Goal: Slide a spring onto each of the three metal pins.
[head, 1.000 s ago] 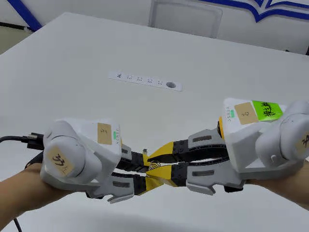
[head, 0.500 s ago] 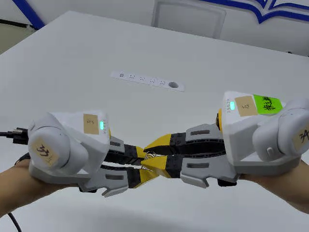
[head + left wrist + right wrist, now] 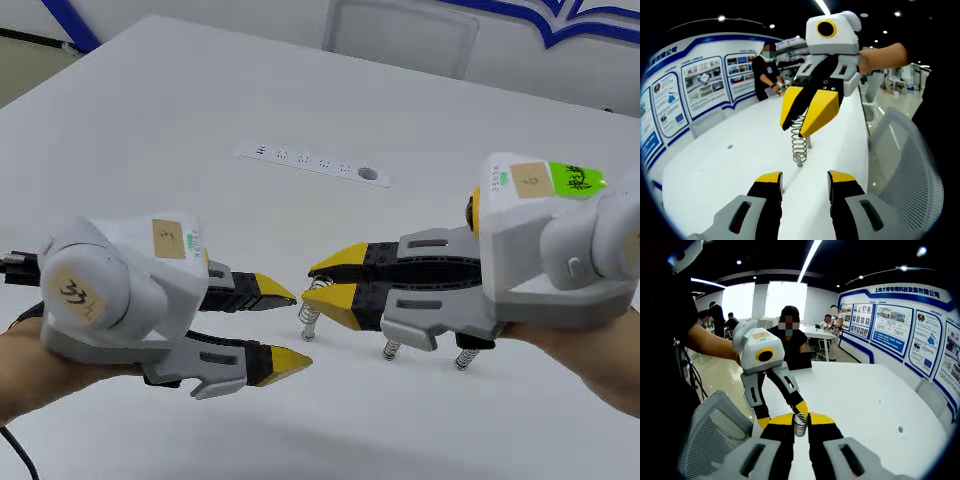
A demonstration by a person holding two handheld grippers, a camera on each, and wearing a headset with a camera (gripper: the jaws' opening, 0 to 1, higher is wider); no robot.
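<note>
My right gripper point(image 3: 322, 284) is shut on the top of a coiled metal spring point(image 3: 311, 315) that reaches down to the white table point(image 3: 180, 120). In the left gripper view the right gripper point(image 3: 801, 126) pinches that spring point(image 3: 799, 147), and a metal pin end point(image 3: 799, 162) shows at its bottom. In the right gripper view the spring point(image 3: 800, 424) sits between the yellow tips. My left gripper point(image 3: 286, 328) is open, just left of the spring and apart from it. Two more springs point(image 3: 390, 350) point(image 3: 463, 358) stand under the right gripper's body, partly hidden.
A white power strip point(image 3: 315, 163) lies across the middle of the table. A grey chair point(image 3: 400, 35) stands at the far edge. A black cable point(image 3: 12, 266) runs at the left. A mesh chair point(image 3: 910, 165) and people are nearby in the gripper views.
My left gripper has opened and drawn back to the left, away from the right gripper's tips. The right gripper still holds the spring, and the two other springs have come into sight.
</note>
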